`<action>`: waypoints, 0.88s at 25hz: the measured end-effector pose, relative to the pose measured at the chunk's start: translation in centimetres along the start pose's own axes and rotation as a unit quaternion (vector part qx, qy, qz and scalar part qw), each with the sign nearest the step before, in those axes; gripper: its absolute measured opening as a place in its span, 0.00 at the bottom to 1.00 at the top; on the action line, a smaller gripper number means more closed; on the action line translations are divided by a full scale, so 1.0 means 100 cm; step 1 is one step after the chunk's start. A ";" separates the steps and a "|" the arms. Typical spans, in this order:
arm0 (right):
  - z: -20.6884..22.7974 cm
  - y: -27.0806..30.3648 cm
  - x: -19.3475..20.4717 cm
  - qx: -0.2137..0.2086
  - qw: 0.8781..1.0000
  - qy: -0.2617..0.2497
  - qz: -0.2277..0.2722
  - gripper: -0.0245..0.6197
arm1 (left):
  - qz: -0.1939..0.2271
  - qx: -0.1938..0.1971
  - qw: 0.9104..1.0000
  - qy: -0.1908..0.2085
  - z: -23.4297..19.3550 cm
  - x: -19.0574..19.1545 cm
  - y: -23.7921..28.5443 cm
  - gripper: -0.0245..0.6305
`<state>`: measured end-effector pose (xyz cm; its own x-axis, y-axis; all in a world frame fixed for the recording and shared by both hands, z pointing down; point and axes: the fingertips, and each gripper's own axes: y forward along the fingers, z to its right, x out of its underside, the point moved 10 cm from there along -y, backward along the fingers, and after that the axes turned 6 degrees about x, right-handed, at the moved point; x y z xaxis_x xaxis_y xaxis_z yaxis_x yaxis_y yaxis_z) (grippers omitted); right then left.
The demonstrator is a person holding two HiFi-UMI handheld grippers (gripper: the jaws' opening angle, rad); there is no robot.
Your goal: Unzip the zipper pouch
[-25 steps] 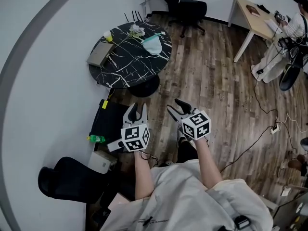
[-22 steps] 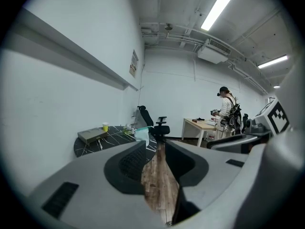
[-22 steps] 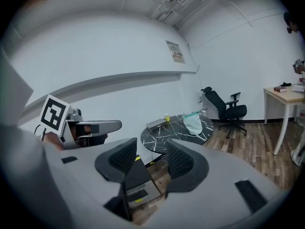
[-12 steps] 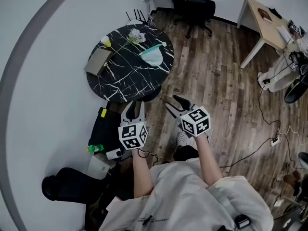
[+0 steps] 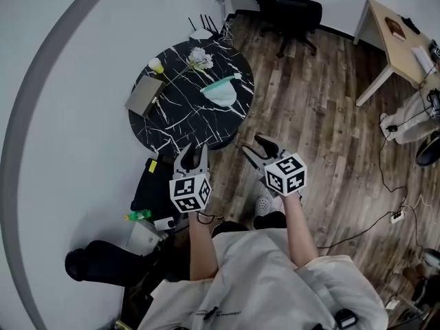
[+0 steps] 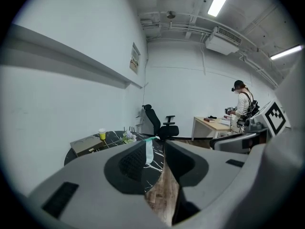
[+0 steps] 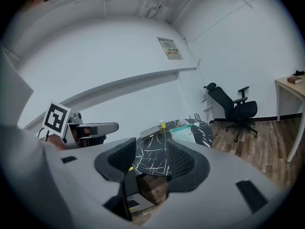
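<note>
The zipper pouch (image 5: 222, 91), teal and white, lies on the round black marble table (image 5: 172, 126) toward its right side. It also shows far off in the left gripper view as the pouch (image 6: 149, 148) and in the right gripper view as the pouch (image 7: 183, 130). Both grippers hang in the air short of the table's near edge, well apart from the pouch. My left gripper (image 5: 194, 153) is open with nothing between its jaws. My right gripper (image 5: 251, 145) stands wide open, also holding nothing.
On the table lie a grey flat box (image 5: 144, 95), a yellow cup (image 5: 157, 65) and a flower (image 5: 199, 59). A black case (image 5: 148, 184) and a green bottle (image 5: 137, 216) sit on the floor by the wall. A black office chair (image 5: 292, 9) and a wooden desk (image 5: 402, 33) stand farther off.
The table has drawn nearer to both grippers in the head view as the person moved toward it. Both grippers stay open and hold nothing.
</note>
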<state>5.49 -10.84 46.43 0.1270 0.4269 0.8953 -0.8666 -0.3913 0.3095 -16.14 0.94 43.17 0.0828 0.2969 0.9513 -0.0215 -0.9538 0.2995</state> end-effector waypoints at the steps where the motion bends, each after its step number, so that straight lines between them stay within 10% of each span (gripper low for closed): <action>1: 0.007 0.000 -0.002 0.000 1.000 0.003 0.000 0.37 | -0.001 -0.003 1.000 0.000 0.001 -0.003 0.005 0.24; 22: 0.068 0.066 -0.019 0.019 1.000 0.005 0.003 0.37 | 0.017 -0.011 0.999 -0.025 -0.064 -0.011 0.094 0.24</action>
<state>2.78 -19.74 48.98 0.1162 0.4323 0.8942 -0.8488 -0.4242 0.3154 -22.86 -8.04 45.35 0.1317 0.2615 0.9562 -0.0471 -0.9618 0.2696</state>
